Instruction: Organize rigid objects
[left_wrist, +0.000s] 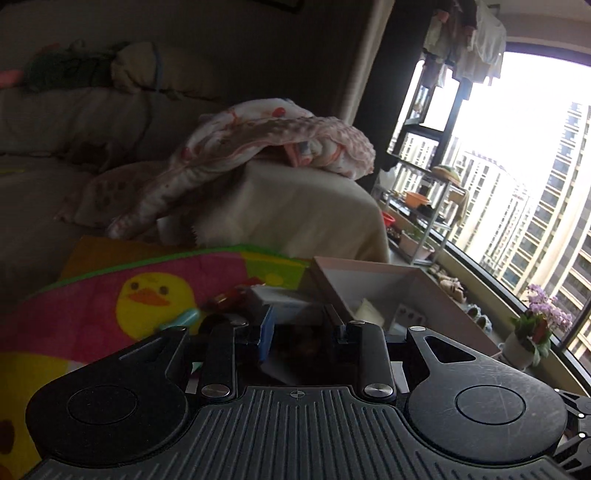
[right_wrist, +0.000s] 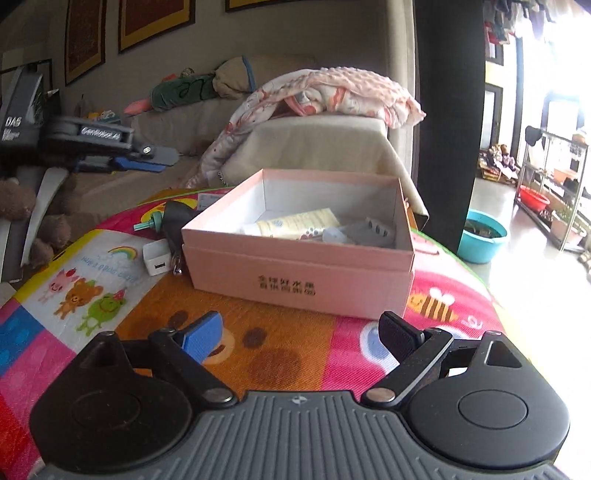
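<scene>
A pink open box (right_wrist: 295, 269) stands on the colourful play mat (right_wrist: 280, 354); it also shows in the left wrist view (left_wrist: 369, 273). Inside lie a pale yellow tube (right_wrist: 299, 223) and grey and white pieces (right_wrist: 369, 229). Left of the box lie a white charger (right_wrist: 157, 260), a black object (right_wrist: 173, 218) and a teal item (right_wrist: 147, 223). My right gripper (right_wrist: 303, 336) is open and empty, in front of the box. My left gripper (left_wrist: 303, 332) has its jaws against a dark object (left_wrist: 301, 354) that I cannot identify, beside the box's left wall.
A beige sofa (right_wrist: 314, 147) with a pink blanket (right_wrist: 332, 96) stands behind the mat. A teal basin (right_wrist: 482, 236) and a metal shelf rack (right_wrist: 554, 192) are on the floor to the right. A plush toy (right_wrist: 22, 206) sits at far left.
</scene>
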